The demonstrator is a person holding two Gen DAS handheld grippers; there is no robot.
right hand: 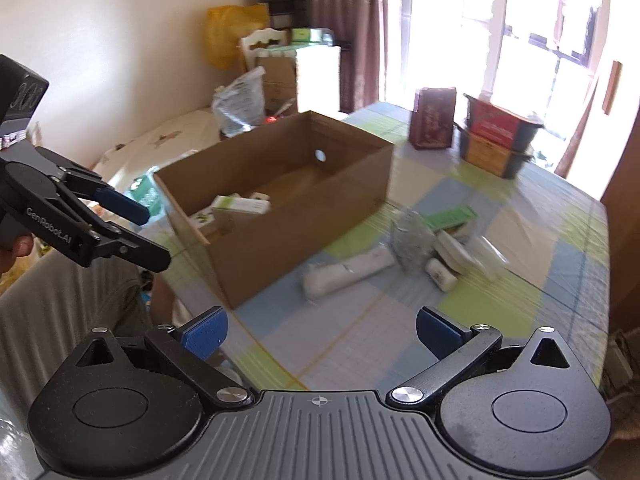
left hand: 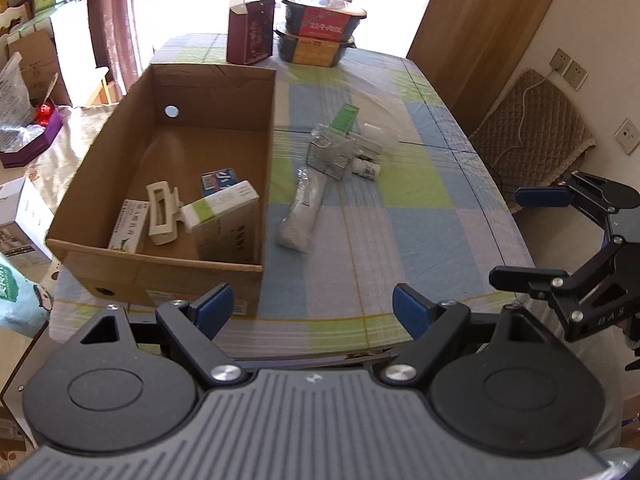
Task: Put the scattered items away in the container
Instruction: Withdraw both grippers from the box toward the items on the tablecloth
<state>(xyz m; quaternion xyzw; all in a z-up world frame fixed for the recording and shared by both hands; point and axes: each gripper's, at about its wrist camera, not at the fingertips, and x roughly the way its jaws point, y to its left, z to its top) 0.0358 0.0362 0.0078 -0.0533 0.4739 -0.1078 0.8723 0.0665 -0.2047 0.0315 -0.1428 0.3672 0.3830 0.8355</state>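
Both hand-held grippers, left and right, spread apart and empty, hanging back at bench edge. Cardboard box already holding cartons and hair clip; white tube, clear case, small bottle loose beside it, within easy reach.

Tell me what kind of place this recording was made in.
Most likely a lived-in home dining room: a table with a checked tablecloth, window curtains, a cushioned chair and household clutter.
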